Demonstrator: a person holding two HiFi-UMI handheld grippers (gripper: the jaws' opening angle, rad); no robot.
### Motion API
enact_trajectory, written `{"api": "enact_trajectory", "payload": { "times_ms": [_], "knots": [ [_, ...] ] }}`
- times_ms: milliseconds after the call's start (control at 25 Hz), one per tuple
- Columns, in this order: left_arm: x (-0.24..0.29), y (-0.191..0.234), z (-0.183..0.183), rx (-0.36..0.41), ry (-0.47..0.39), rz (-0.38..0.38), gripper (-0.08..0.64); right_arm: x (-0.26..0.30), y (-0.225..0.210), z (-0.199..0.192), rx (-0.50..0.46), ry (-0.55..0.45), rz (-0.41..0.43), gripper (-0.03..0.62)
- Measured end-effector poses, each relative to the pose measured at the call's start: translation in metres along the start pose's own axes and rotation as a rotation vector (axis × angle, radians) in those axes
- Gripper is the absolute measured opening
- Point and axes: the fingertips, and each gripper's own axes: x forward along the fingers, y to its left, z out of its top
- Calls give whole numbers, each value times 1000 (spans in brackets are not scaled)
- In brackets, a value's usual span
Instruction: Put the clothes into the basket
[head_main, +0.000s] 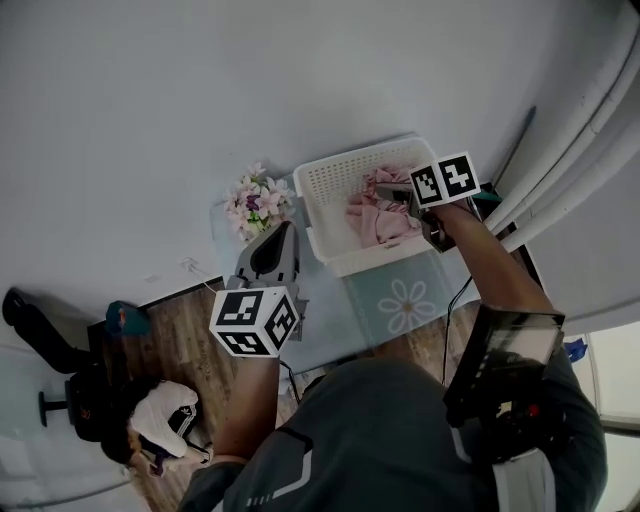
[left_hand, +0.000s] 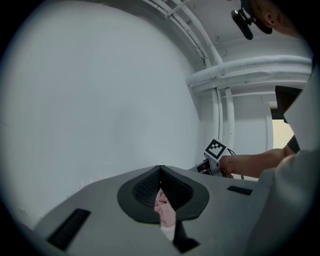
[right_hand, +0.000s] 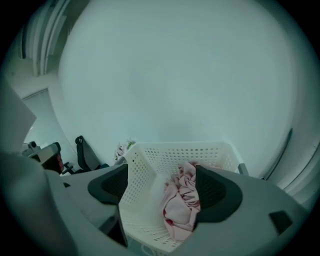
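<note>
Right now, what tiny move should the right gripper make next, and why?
Probably lift the right gripper straight up and clear of the white basket. Its jaws stand wide apart, gripping nothing, and the pink cloth already lies inside the basket beside one jaw, so that piece looks delivered.

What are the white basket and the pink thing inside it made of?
The basket looks like hard plastic: it has smooth white walls punched with neat rows of little holes. The pink clothes look like soft, thin fabric, since they lie crumpled in folds. The pictures don't show which kind of cloth it is.
</note>
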Motion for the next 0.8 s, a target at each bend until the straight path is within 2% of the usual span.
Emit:
{"api": "enact_trajectory", "payload": {
  "times_ms": [240,440,640,800],
  "knots": [
    [-16,-24,11,6,-48,7,3,-56,49,13,-44,-158,100,425],
    [-32,-42,21,21,-93,13,3,-100,83,18,-4,-279,215,386],
    [-39,-47,20,4,-91,27,3,-132,104,15,-48,-346,216,311],
    [-41,-57,28,15,-110,32,3,-145,126,15,-95,-380,249,265]
  ]
}}
